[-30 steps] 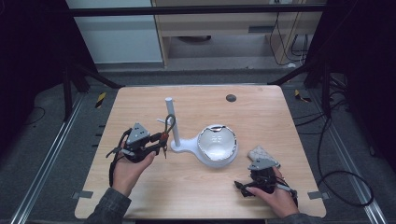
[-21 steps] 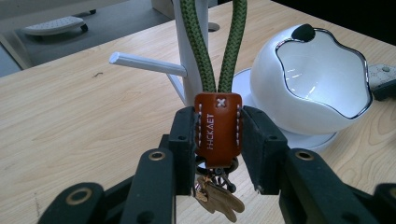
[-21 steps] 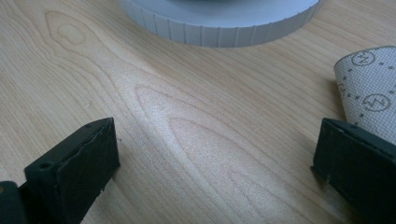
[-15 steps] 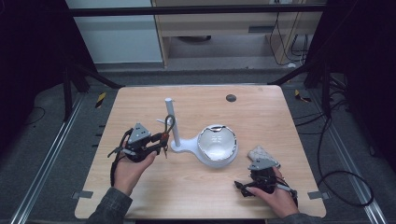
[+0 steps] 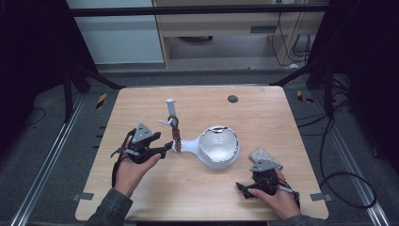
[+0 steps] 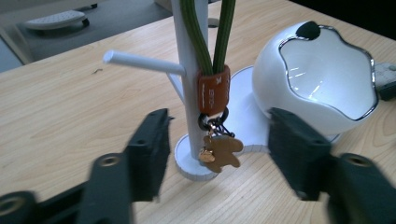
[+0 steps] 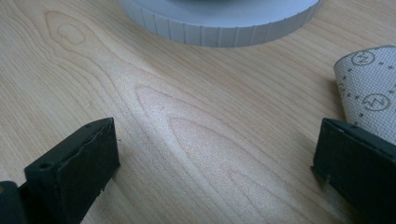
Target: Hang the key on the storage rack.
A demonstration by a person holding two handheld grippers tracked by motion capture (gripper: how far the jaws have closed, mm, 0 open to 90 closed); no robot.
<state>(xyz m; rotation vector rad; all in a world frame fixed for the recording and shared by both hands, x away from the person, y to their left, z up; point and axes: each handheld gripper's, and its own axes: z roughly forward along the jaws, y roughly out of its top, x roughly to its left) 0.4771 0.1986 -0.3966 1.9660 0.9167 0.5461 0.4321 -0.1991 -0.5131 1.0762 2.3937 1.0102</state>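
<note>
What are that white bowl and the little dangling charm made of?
The bowl looks like glossy ceramic or glazed plastic: bright reflections, silvery scalloped rim. The charm looks like gold-toned metal, flat and matte, hanging below an orange, leather-like band.

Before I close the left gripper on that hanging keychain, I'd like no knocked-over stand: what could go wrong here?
1. The left gripper is open astride the white stand's post; closing may pinch the post along with the keychain and tip the stand.
2. The green cord loops over the stand; pulling sideways could drag it.
3. The white bowl sits on the same base, so a tilt may spill it.
</note>
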